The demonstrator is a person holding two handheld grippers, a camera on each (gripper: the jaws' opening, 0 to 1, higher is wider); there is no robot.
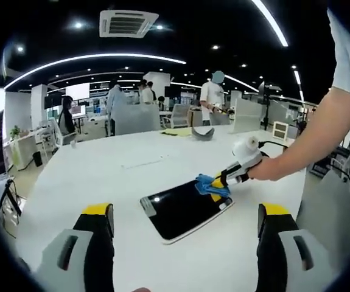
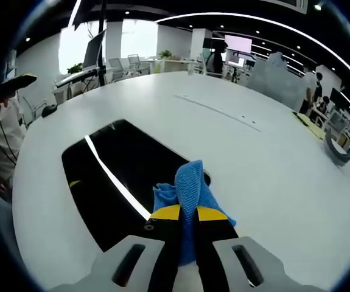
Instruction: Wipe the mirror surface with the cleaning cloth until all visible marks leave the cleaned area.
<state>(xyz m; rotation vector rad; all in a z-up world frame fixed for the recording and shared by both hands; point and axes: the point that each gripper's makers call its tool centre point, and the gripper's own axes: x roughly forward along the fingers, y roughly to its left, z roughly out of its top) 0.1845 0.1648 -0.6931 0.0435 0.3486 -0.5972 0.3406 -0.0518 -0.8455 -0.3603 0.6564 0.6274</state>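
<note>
The blue cleaning cloth [image 2: 190,190] is pinched tight in the right gripper [image 2: 188,214] and pressed on the mirror [image 1: 184,208], which lies flat mid-table [image 1: 89,176]. The left gripper [image 1: 185,220] is held spread wide near the table's front edge, nothing gripped.

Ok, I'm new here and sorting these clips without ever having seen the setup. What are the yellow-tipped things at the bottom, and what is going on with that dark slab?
No robot arm here: a person holds a hand-held gripper in each hand, and a fisheye camera rides on each one. The yellow-tipped prongs are each gripper's own fingers.

The left gripper view looks across a white table. The left gripper hangs open and empty. Ahead lies the mirror, a dark flat panel, with the right gripper coming in from the right, held by the person's hand.

The right gripper view looks down along the right gripper, shut on a blue cleaning cloth at the mirror's edge. The bright streak there is a ceiling light reflected.
</note>
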